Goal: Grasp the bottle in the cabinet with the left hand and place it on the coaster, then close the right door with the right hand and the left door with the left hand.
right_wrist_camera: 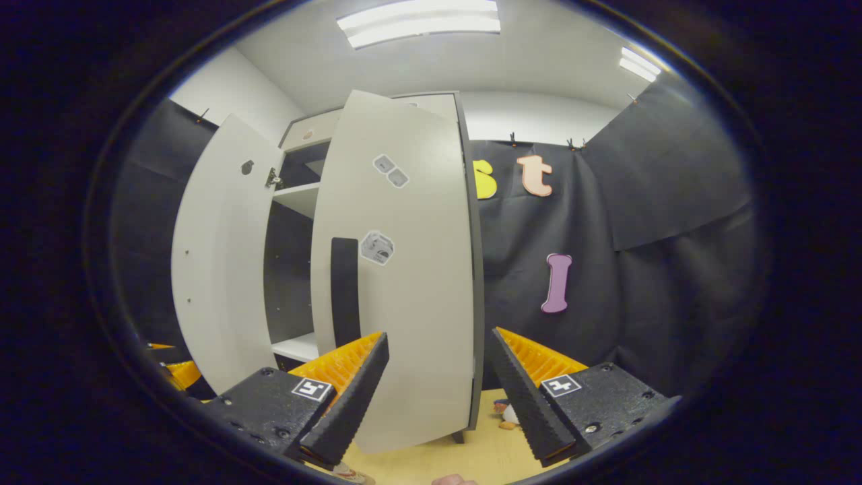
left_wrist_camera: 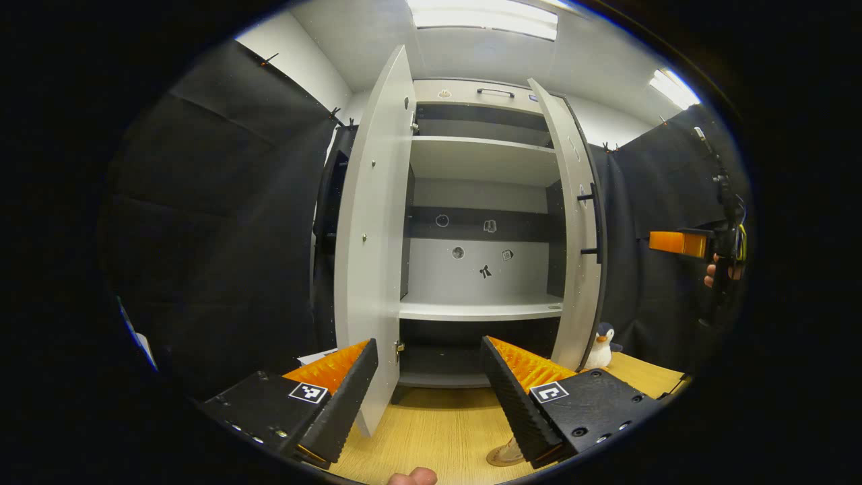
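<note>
A booth hung with black cloth is seen under ceiling lights in the left gripper view, with a pale cabinet (left_wrist_camera: 481, 222) standing on a wooden table (left_wrist_camera: 438, 431). Both doors are swung out, the left door (left_wrist_camera: 374, 242) edge-on and the right door (left_wrist_camera: 579, 229) angled away, so the shelves are laid open; no bottle can be made out on them. The left gripper (left_wrist_camera: 429, 384) is held released, its jaws spread and empty, aimed at the lower shelf. A tan round object (left_wrist_camera: 505, 455), perhaps the coaster, is partly hidden by the gripper near the table's near edge, so the bottle's place and axis cannot be told. A toy penguin (left_wrist_camera: 601, 347) sits by the right door's foot. The right gripper (left_wrist_camera: 680, 242) is held well off to the side.

In the right gripper view, the right gripper (right_wrist_camera: 438, 387) is released too, its fingers straddling the right door's (right_wrist_camera: 404, 283) outer face beside the dark upright handle (right_wrist_camera: 345, 289), seemingly placed for pushing it closed.
</note>
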Demonstrator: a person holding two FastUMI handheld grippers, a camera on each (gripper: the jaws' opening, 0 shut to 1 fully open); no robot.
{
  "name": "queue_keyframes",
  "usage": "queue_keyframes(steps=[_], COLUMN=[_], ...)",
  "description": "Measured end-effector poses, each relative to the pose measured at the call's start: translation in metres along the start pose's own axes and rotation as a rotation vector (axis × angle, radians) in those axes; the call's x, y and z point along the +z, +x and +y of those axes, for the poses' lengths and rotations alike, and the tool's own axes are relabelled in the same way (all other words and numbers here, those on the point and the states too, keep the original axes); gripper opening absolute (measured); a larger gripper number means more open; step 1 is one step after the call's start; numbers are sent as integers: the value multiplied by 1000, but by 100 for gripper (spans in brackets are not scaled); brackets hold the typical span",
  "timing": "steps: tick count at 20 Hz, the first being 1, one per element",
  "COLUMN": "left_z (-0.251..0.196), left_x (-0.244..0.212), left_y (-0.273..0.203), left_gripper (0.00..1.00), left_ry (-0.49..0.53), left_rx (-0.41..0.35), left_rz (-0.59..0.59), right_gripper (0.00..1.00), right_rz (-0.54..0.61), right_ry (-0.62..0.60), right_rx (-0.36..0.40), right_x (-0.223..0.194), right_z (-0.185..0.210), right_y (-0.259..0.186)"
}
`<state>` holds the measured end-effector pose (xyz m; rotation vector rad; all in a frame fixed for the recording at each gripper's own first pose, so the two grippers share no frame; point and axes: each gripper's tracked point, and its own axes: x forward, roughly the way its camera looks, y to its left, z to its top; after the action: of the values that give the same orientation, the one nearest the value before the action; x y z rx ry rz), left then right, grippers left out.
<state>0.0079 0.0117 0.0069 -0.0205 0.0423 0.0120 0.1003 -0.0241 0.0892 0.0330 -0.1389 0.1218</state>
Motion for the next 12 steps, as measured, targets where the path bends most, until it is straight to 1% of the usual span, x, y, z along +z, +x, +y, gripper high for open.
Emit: queue_keyframes(steps=[3, 4, 5, 6, 8, 12], left_z=[-8, -11, -14, -16, -21, -32], left_x=[-3, -4, -4, -5, -7, -9], left_y=[1, 1, 1, 1, 0, -1], left_gripper=[93, 93, 93, 93, 93, 93], left_ry=[-11, -10, -7, -4, 1, -11], left_rx=[-16, -21, -25, -27, -32, -54], left_rz=[10, 11, 11, 12, 13, 20], right_gripper=[93, 98, 93, 98, 98, 98], right_rz=[17, 29, 40, 47, 56, 75], right_ry=[-2, -1, 4, 10, 27, 54], right_rx=[-18, -21, -28, -36, -44, -31], right_x=[-19, -29, -36, -43, -55, -71], right_z=[1, 3, 4, 5, 10, 20], right_y=[-18, -23, -29, -34, -43, -57])
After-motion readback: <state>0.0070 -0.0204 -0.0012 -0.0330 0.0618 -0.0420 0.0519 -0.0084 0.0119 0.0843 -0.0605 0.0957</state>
